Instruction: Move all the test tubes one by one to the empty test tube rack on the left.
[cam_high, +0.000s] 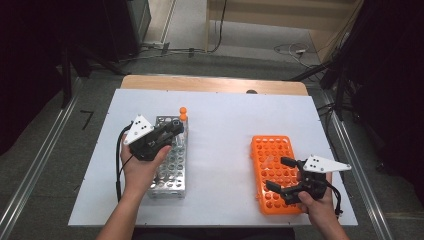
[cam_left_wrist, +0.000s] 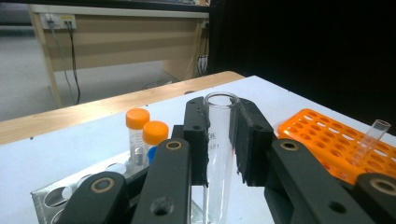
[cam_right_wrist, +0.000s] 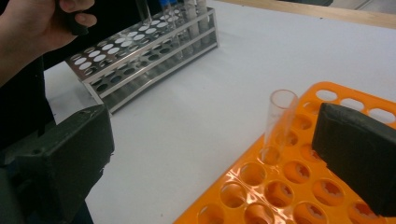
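My left gripper is shut on a clear glass test tube, held upright between the black pads just above the metal rack. In the high view the left gripper hangs over the far half of that metal rack. Two orange-capped tubes stand at the rack's far end. My right gripper stands open over the orange rack, where one clear tube stands in a hole between the pads, touching neither. In the high view the right gripper is over the orange rack.
A white sheet covers the table, with a wooden edge at the far side. The orange rack with its clear tube lies to the right in the left gripper view. Cables lie on the floor beyond the table.
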